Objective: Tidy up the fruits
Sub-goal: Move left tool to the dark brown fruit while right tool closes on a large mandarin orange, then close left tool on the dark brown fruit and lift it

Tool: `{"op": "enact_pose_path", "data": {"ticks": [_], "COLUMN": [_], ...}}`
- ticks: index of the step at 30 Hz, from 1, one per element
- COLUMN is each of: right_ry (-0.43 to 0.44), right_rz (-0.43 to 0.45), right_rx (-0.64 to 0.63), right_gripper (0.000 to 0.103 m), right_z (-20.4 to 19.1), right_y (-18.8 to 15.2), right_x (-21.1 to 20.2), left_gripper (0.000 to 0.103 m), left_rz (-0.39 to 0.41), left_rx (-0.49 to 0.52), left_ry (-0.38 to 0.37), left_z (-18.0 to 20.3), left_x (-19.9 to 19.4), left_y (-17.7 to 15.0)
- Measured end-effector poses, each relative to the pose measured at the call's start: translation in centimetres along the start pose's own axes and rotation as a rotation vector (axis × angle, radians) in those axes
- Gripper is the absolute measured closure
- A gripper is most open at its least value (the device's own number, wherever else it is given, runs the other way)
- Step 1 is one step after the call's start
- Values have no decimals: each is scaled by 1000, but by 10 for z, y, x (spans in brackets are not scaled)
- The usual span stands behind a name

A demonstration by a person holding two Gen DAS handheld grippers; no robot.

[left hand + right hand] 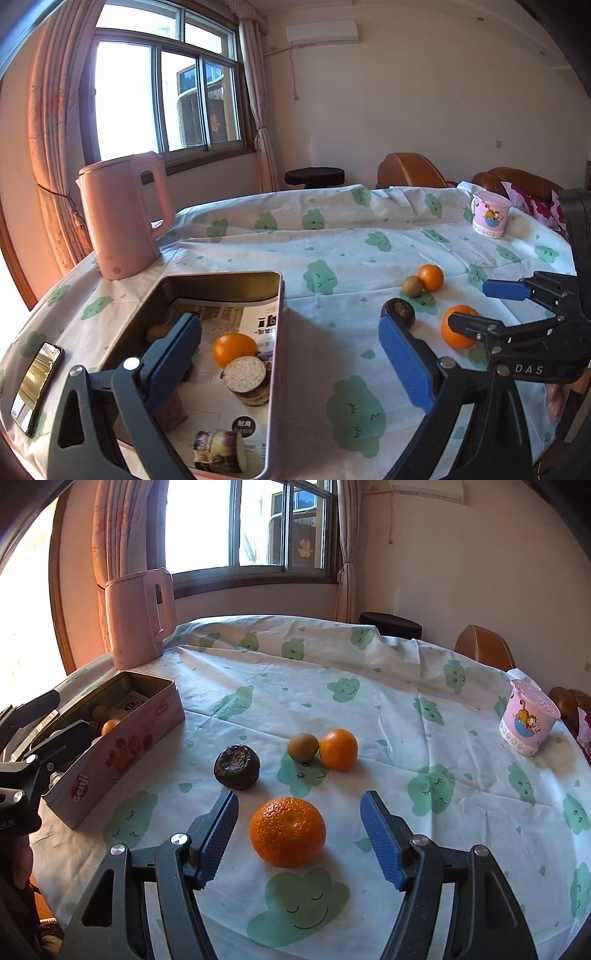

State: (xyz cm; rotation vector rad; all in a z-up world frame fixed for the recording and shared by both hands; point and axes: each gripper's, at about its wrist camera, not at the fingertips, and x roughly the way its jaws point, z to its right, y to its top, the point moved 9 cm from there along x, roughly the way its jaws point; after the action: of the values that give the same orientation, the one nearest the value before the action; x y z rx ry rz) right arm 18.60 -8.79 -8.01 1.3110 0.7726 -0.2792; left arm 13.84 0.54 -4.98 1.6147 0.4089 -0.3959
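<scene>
An open pink tin box (279,332) (122,738) lies at the table's left, holding an orange fruit (234,349) on printed paper. My left gripper (291,354) is open and empty, its left finger over the box. My right gripper (299,834) (476,310) is open, its jaws on either side of a large orange (288,831) (458,332) on the cloth. Beyond lie a dark brown fruit (237,767) (400,312), a green kiwi (303,747) (412,286) and a smaller orange (338,749) (430,277).
A pink kettle (123,216) (138,616) stands behind the box. A pink cup (489,214) (528,722) stands far right. A phone (37,386) lies left of the box. A cloud-print cloth (369,686) covers the table; chairs stand behind.
</scene>
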Motion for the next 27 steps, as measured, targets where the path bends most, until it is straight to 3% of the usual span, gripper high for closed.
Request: {"op": "enact_pose_path", "data": {"ticks": [6, 10, 12, 21, 27], "right_ry": [17, 37, 43, -3, -78], "right_rz": [-62, -93, -114, -38, -9], "right_rx": [13, 18, 4, 57, 99], "right_gripper": [33, 51, 53, 54, 54], "right_z": [-1, 0, -3, 20, 43], "right_y": [-8, -13, -16, 2, 18], "right_x": [12, 15, 18, 1, 2], "left_gripper": [4, 4, 4, 6, 18], "left_rz": [-27, -44, -59, -113, -204], "left_rx": [19, 31, 38, 54, 74], "left_ry": [-39, -61, -74, -136, -202], "left_z": [18, 28, 33, 58, 82], "left_x": [11, 18, 22, 43, 69], "left_y": [2, 3, 2, 7, 2]}}
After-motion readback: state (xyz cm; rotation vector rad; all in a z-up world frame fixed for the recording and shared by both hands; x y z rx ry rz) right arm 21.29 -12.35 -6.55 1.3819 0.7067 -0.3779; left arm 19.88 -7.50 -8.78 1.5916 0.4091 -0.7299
